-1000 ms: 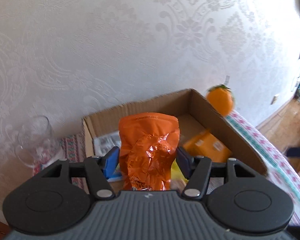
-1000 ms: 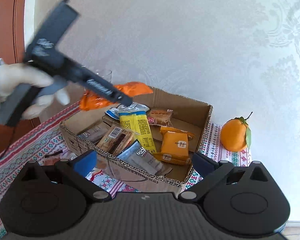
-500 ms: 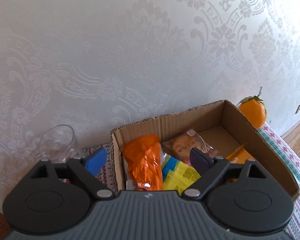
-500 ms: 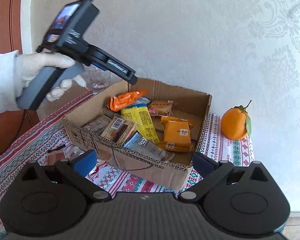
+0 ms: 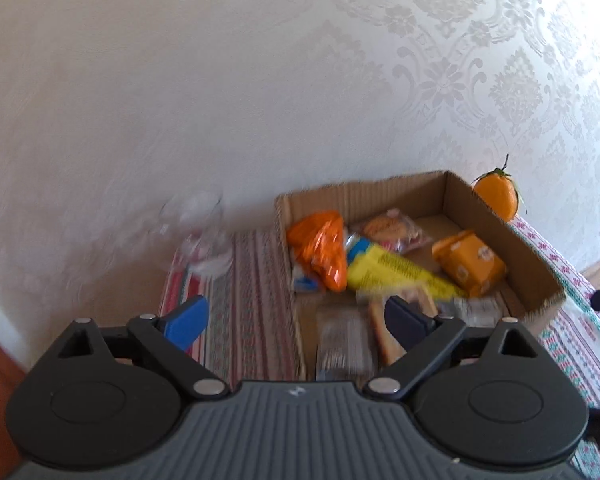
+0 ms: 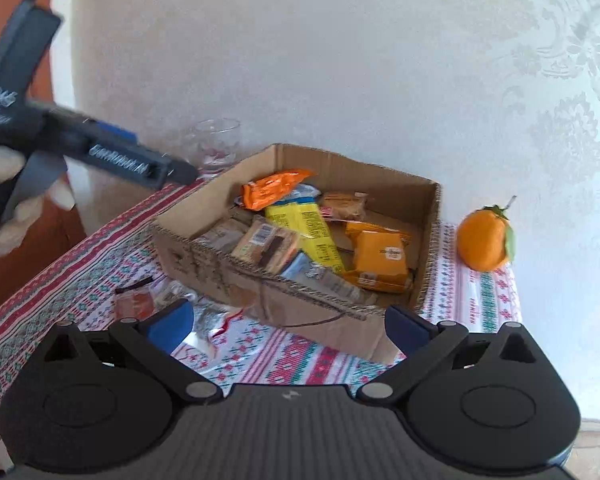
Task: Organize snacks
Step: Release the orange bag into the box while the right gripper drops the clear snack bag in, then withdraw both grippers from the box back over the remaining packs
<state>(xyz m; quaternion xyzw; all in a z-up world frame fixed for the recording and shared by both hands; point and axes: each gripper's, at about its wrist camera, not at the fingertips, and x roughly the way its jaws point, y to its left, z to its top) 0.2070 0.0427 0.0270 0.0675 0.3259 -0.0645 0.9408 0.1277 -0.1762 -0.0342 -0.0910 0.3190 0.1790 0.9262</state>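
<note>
An open cardboard box [image 6: 430, 240] [image 5: 396, 192] on the patterned tablecloth holds several snack packets. An orange foil packet [image 5: 320, 248] [image 6: 274, 189] lies at its far left corner, beside a yellow packet [image 5: 392, 272] [image 6: 306, 226] and an orange-yellow packet [image 5: 466, 262] [image 6: 378, 254]. My left gripper [image 5: 296, 322] is open and empty, above the box's left edge; it also shows in the right wrist view [image 6: 140, 164]. My right gripper [image 6: 286, 326] is open and empty, in front of the box's near wall. Loose wrappers [image 6: 140, 300] lie on the cloth left of the box.
An orange fruit [image 6: 486, 240] [image 5: 496, 196] stands right of the box by the wall. A clear glass [image 6: 216, 148] [image 5: 198, 232] stands left of the box by the wall. The tablecloth [image 6: 80, 264] ends at the table's left edge, with a wooden door behind.
My left gripper opened and let the orange foil packet drop into the box's far left corner, then drew back up and to the left. My right gripper has moved little.
</note>
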